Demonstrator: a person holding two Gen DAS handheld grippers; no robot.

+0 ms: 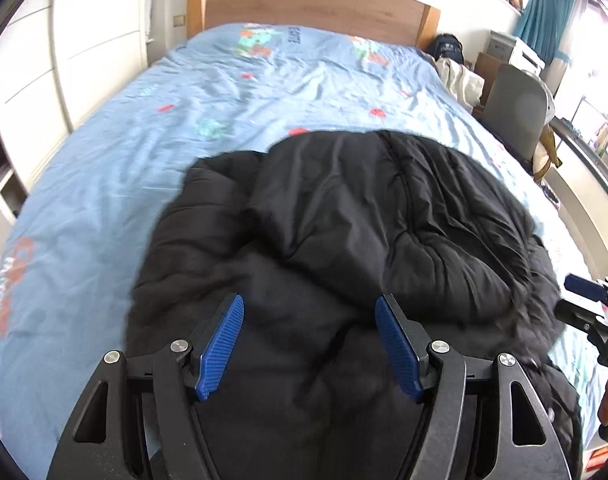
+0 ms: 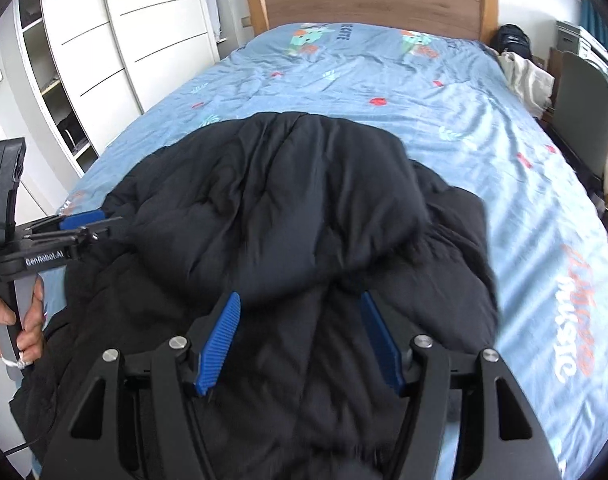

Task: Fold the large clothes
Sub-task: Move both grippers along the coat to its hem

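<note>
Lying lengthwise toward the headboard [image 2: 372,4], black coat [image 2: 295,216] (both grippers' jaws released, empty).

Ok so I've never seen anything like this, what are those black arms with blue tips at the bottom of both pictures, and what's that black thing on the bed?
There is no robot here. A person holds a pair of hand-held tongs in each hand, and each pair carries a camera looking forward along its two blue-padded fingers. One picture is from the left tongs, the other from the right tongs. Each view also catches the other pair at its edge, and the right view shows the person's hand gripping a handle. A black puffer jacket, partly folded over itself, lies on a bed with a light blue printed cover. Both tongs stand open above the jacket; nothing is held.
</note>
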